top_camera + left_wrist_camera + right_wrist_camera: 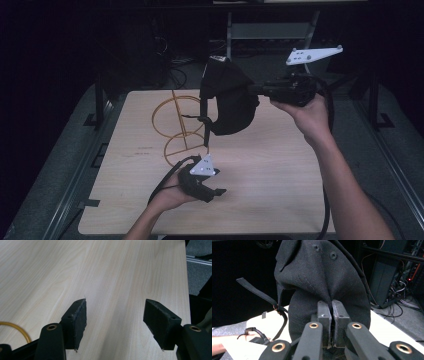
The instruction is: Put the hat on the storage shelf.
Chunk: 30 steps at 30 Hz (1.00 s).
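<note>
**Two grippers, one black cap held off the worktop**

Your right gripper [257, 90], in the upper right of the high view, is clamped on a black fabric cap [227, 97]. In the right gripper view the two jaws stand pressed together with a fold of the cap's cloth [322, 282] pinched between them, and the cap's strap [258, 293] with its buckle dangles at the left of that frame. The cap hangs in the air above the far middle of the light wooden worktop [265, 190], just to the right of a yellow wire stand [177, 125] made of hoops on an upright rod. Whether the cap touches the stand you cannot tell from these views.

Your left gripper [212, 190] sits low over the worktop in the lower middle of the high view, well apart from the cap. Its jaws stand wide apart in the left gripper view, with bare wood [112, 277] between them. A curve of the yellow wire [17, 328] shows at the lower left of that frame.
</note>
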### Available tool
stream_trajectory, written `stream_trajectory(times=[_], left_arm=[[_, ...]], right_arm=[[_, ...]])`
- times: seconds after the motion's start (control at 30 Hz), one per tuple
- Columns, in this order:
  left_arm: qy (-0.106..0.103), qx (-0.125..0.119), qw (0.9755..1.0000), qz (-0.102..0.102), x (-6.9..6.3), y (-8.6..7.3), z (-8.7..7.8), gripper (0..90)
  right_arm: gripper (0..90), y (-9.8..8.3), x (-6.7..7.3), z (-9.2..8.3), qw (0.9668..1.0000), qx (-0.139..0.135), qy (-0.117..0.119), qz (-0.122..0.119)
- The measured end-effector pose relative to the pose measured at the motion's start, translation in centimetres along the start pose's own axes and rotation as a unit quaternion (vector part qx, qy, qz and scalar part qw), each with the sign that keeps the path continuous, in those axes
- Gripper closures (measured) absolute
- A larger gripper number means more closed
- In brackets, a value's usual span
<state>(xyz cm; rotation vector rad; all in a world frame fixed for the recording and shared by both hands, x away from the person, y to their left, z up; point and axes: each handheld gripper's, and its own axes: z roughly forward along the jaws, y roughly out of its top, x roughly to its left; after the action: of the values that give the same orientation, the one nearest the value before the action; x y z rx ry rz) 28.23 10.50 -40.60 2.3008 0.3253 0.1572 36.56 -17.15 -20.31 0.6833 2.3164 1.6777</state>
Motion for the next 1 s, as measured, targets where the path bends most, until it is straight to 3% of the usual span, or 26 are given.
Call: stream_trajectory(times=[0.43,1.0], left_arm=[[0.004,0.001,1.0000,0.002,0.0,-0.1,-0.2,34.3],[0.006,-0.002,1.0000,-0.001,0.3,-0.3,-0.3,34.1]], right_arm=[[86.4,3.5,1.5,3.2,0.9995,0.004,0.021,-0.022],[86.4,5.9,1.9,7.4,0.9989,0.008,0.041,-0.023]])
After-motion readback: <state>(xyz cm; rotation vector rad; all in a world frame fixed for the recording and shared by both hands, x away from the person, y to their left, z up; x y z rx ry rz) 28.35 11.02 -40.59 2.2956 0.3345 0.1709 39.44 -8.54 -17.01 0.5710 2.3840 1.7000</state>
